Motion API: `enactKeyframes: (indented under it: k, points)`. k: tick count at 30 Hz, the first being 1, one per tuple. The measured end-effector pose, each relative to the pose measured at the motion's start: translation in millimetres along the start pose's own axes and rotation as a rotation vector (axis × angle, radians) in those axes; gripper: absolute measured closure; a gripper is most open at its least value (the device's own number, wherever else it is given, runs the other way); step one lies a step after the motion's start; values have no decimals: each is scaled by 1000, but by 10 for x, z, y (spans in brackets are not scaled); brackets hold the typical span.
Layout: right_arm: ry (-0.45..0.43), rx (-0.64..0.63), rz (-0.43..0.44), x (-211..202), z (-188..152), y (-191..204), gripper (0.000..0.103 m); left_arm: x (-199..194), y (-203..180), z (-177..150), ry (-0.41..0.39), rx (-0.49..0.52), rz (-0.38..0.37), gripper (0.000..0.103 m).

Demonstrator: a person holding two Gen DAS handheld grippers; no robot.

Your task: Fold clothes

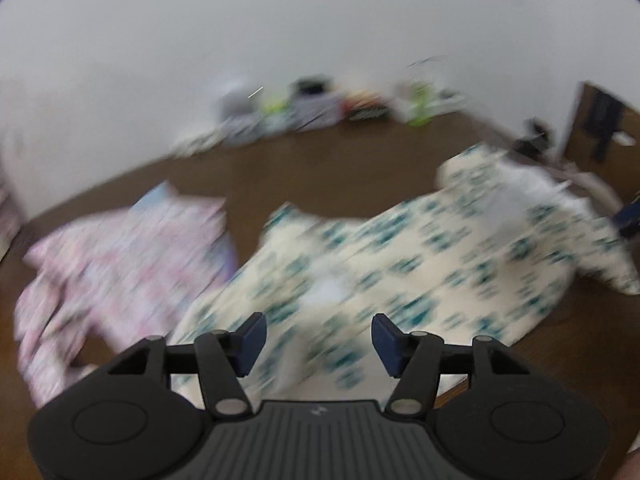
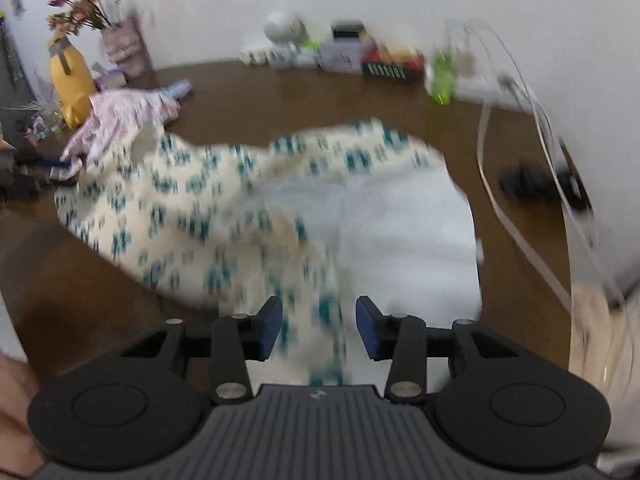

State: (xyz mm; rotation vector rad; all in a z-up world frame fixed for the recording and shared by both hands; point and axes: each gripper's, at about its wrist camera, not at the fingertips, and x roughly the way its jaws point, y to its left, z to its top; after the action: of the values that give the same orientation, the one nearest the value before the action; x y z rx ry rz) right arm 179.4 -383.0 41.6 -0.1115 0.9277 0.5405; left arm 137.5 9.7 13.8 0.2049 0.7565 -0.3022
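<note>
**Both hand-held grippers apart over the patterned garment**

Spread crumpled across the brown worktop [image 2: 248,92]: a cream garment with teal print [image 2: 208,208], its white lining [image 2: 404,236] turned up on the right. Just beside it to the left, a pink floral garment [image 1: 120,256]. Left hand-held gripper [image 1: 319,344] held wide apart above the cream cloth, gripping nothing. Right hand-held gripper [image 2: 319,328] likewise apart, empty. Both views motion-blurred.
</note>
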Motion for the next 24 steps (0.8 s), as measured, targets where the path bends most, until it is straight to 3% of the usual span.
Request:
enactKeyframes:
  k: [2,6,8,9,10,13,18,24]
  points:
    - [-1,11,13,2,-49,-9,60,56,-230,156,-32,49,-77,47]
    - [-4,32,38,6,-147,-28,62,385,-709,357,-18,129,-226,49]
    - [-5,43,51,8,-195,-38,88,562,-882,394,11,147,-276,60]
    - [-6,48,57,9,-220,-43,96,623,-929,373,27,150,-294,62]
    - [-7,53,63,10,-244,-47,96,683,-976,350,43,153,-312,66]
    - [-20,51,79,-46,-247,-62,97,813,-1044,264,89,164,-337,79]
    - [-60,14,23,-130,102,-230,100,844,-1045,177,99,183,-337,80]
    - [-10,-48,-69,313,481,-472,101,822,-1073,150,92,198,-325,80]
